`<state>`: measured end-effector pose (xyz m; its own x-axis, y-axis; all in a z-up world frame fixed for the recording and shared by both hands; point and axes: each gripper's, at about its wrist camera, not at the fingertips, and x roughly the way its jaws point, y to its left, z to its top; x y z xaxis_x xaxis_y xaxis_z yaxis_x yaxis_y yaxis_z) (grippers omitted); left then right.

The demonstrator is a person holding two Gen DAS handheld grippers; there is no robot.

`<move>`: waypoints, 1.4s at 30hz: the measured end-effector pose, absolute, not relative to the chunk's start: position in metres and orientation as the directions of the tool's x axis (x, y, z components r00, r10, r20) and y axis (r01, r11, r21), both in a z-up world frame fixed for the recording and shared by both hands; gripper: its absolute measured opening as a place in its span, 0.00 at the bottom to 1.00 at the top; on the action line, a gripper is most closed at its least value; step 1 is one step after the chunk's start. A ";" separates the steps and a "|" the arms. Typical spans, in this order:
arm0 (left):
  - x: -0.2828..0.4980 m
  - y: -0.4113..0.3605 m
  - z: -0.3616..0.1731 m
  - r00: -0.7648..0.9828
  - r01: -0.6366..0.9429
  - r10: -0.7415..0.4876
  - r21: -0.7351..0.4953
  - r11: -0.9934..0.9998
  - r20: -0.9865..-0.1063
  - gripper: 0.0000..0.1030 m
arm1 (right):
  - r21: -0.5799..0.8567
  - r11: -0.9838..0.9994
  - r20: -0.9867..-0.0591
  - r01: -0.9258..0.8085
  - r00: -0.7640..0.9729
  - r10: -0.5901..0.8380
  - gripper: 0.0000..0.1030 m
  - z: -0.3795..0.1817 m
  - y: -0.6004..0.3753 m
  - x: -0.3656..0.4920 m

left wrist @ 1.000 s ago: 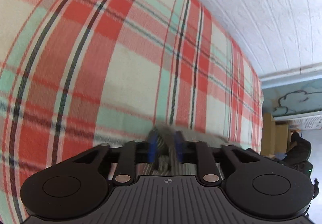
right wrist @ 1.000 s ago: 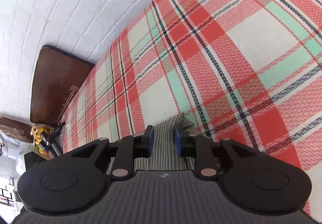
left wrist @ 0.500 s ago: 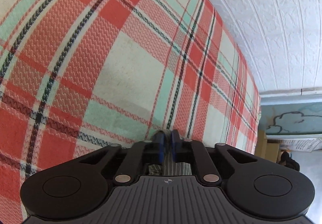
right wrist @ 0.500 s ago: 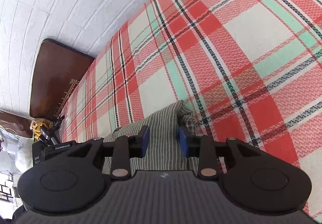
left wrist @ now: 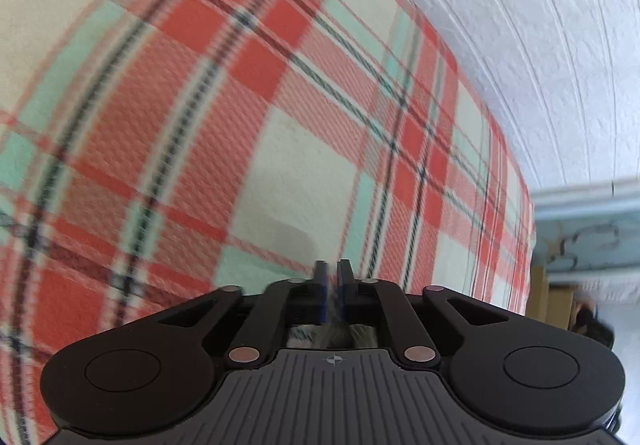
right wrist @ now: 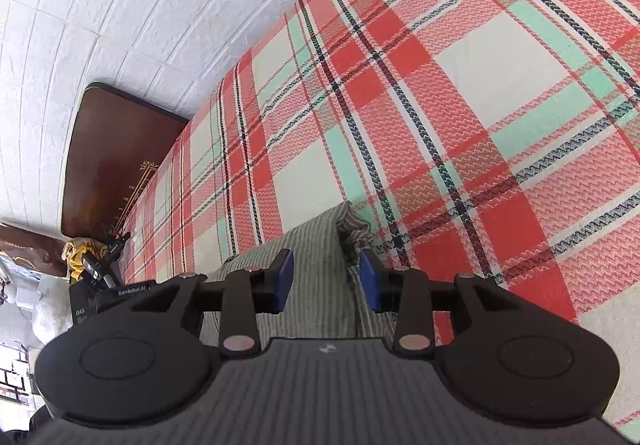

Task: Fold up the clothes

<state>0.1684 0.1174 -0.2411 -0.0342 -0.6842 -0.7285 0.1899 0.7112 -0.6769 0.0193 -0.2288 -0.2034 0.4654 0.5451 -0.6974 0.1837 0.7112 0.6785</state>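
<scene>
A small black box (right wrist: 86, 303) near the bed's far left corner carries white letters, too blurred to read. The grey-and-white striped cotton garment (right wrist: 308, 265) lies flat on the red, cream and mint plaid bed cover (right wrist: 460, 85). The right gripper (right wrist: 326, 277) has released it, jaws opening above it. The left gripper (left wrist: 332, 287) has jaws opening too, nothing between them.

- The right gripper (right wrist: 326, 279) has its jaws opening over the striped garment (right wrist: 316, 245), pads clear of it.
- The plaid bedcover (right wrist: 460, 93) spreads toward two o'clock.
- A dark wooden headboard (right wrist: 108, 149) stands at ten o'clock.
</scene>
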 end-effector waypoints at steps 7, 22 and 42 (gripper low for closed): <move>0.154 0.132 -0.219 -0.089 0.238 -0.714 -0.711 0.662 -0.695 0.28 | 0.704 0.692 -0.672 0.158 0.463 0.578 0.41 -0.200 -0.229 0.010; 0.127 0.117 -0.235 -0.093 0.168 -0.740 -0.743 0.647 -0.666 0.05 | 0.712 0.686 -0.671 0.149 0.433 0.602 0.42 -0.206 -0.219 0.009; 0.103 0.150 -0.193 -0.079 0.328 -0.694 -0.676 0.660 -0.716 0.44 | 0.728 0.675 -0.639 0.119 0.476 0.605 0.42 -0.193 -0.235 -0.039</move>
<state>0.1026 0.1504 -0.1931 -0.0791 -0.6939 -0.7157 0.3279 0.6599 -0.6760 -0.0385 -0.2345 -0.1933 0.4758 0.6047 -0.6387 0.1193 0.6751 0.7280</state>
